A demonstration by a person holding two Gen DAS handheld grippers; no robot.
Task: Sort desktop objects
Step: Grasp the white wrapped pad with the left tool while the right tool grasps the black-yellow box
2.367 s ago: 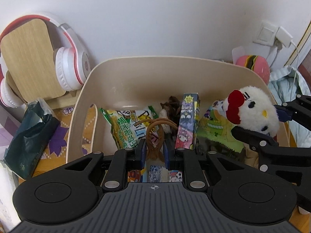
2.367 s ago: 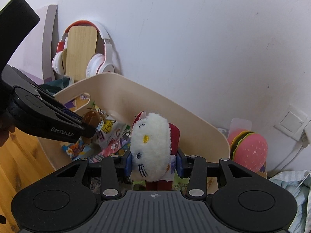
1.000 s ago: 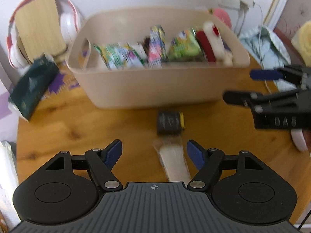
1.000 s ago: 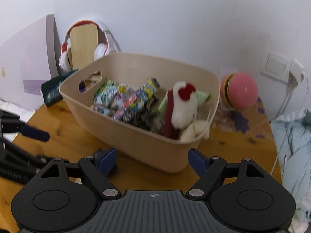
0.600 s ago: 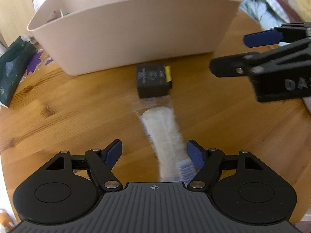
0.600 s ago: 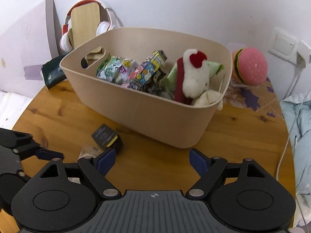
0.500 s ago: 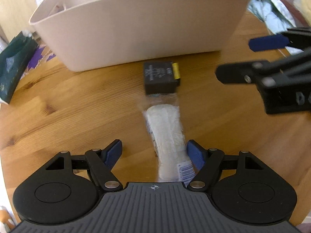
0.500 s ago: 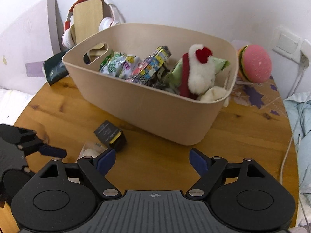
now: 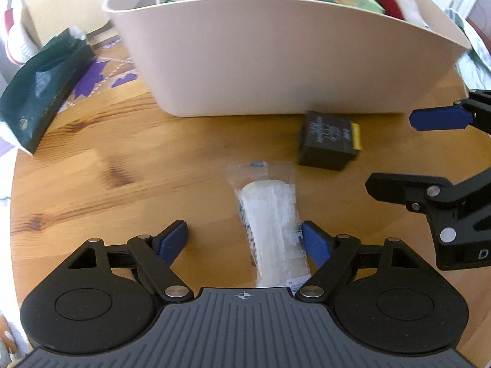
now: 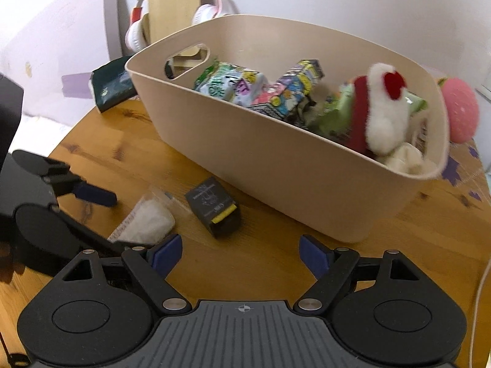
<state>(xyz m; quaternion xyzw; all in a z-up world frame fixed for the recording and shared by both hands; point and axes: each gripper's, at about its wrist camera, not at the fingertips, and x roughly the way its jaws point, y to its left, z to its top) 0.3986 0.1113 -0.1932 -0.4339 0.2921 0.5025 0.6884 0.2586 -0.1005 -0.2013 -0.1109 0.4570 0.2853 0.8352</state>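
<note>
The left gripper (image 9: pixel 244 239) hangs spread wide over a clear-wrapped white packet (image 9: pixel 271 220) on the wooden table (image 9: pixel 92 168); the right gripper (image 10: pixel 239 253) is likewise released. A black box (image 10: pixel 213 207), print unreadable, lies beside the beige bin (image 10: pixel 276 165)

It was a home, likely a bedroom. Headphones (image 10: pixel 172 15) hung by the wall. A plush toy (image 10: pixel 383 116) filled a bin (image 10: pixel 276 165) on the wooden counter (image 10: pixel 276 260).

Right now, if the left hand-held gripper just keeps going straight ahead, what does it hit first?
Most likely the clear-wrapped white packet, lying on the table between the open fingers of the left hand-held gripper, nearer its right finger. Beyond it comes the beige bin; the small black box sits slightly right of that line.
</note>
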